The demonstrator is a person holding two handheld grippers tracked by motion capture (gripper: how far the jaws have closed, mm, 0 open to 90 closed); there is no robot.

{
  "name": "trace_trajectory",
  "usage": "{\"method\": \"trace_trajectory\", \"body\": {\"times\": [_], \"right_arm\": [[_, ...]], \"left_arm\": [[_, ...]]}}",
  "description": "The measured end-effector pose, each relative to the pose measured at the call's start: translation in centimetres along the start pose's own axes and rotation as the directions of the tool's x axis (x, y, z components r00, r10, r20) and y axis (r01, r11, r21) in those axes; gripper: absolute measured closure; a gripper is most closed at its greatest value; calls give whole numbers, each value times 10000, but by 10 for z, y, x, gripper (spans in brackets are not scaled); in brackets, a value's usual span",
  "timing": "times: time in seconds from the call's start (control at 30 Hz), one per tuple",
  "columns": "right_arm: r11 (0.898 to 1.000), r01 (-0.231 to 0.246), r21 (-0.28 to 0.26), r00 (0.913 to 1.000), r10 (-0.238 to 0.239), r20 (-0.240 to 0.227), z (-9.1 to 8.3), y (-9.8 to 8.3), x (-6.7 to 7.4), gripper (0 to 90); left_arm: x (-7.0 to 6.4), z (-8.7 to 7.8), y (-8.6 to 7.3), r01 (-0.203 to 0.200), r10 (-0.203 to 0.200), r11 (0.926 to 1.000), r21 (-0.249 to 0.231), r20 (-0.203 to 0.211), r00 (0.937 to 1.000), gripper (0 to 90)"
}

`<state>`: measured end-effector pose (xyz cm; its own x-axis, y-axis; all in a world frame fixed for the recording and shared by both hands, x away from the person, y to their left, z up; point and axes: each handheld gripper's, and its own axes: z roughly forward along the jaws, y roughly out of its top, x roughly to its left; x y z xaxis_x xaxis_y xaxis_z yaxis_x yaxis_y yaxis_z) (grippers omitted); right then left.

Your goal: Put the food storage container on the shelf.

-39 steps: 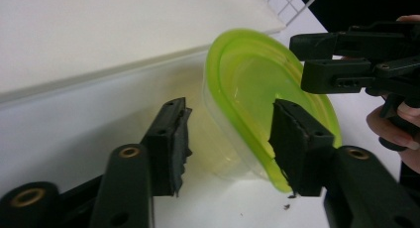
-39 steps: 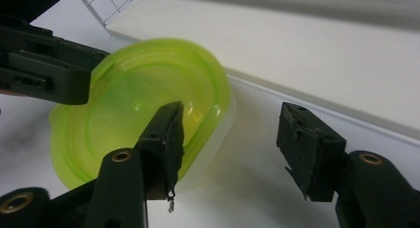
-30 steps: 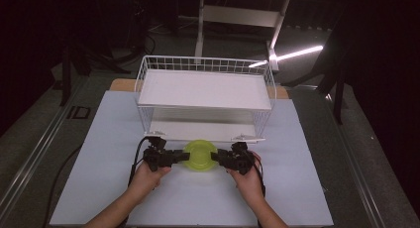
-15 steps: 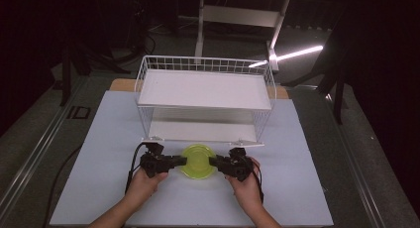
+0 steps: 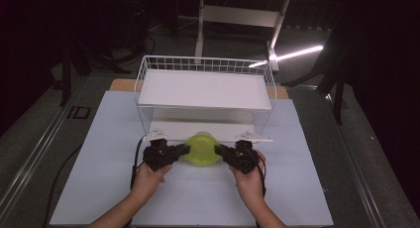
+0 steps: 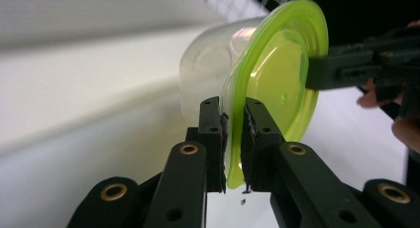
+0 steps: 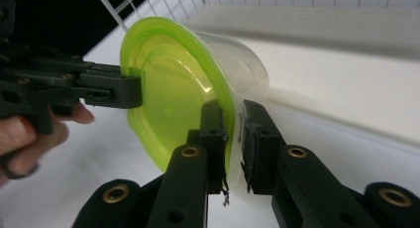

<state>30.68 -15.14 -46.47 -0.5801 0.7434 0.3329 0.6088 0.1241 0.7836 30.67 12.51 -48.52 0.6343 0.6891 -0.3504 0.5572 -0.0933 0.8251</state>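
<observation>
A clear plastic container with a lime-green lid (image 5: 201, 148) is held between both grippers just in front of the white wire rack (image 5: 205, 89). My left gripper (image 5: 184, 149) is shut on the lid's left rim (image 6: 233, 139). On the opposite rim (image 7: 233, 139) my right gripper (image 5: 218, 149) is shut as well. In both gripper views the green lid (image 7: 173, 104) faces the camera and the clear tub (image 6: 208, 74) points toward the rack. The other gripper's jaw (image 6: 346, 69) shows pinching the far edge of the lid.
The two-tier wire rack has a white top shelf (image 5: 205, 89) and a lower shelf (image 5: 198, 130) right behind the container. A white mat (image 5: 198, 198) covers the table. A dark floor with stands (image 5: 74, 54) surrounds the table.
Both grippers with the container have come slightly toward the person and away from the rack's lower shelf; the grip on the lid is the same.
</observation>
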Motion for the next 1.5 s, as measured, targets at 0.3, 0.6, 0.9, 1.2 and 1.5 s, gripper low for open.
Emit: {"method": "trace_trajectory", "body": {"times": [0.3, 0.6, 0.9, 1.2, 1.5], "right_arm": [[9994, 309, -171, 9989, -302, 359, 12, 1, -10, 806], [9998, 155, -105, 9970, -147, 759, 26, 2, -20, 802], [10000, -12, -11, 9939, 13, 1100, 37, 3, -28, 797], [9996, 128, -242, 9931, -99, 1164, 40, 9, -31, 788], [9988, 215, -447, 9935, -164, 1123, 46, 20, -33, 768]], "left_arm": [[9, 15, 2, -375, 378, 9992, 127, -258, 9990, 812], [17, 30, 8, -159, 188, 9988, 468, -611, 9980, 812], [23, 45, 11, 26, 29, 9982, 601, -910, 9958, 810], [32, 48, 16, 220, -206, 9996, 190, -706, 9973, 805], [39, 51, 22, 392, -396, 9992, -54, -962, 9946, 767]]}}
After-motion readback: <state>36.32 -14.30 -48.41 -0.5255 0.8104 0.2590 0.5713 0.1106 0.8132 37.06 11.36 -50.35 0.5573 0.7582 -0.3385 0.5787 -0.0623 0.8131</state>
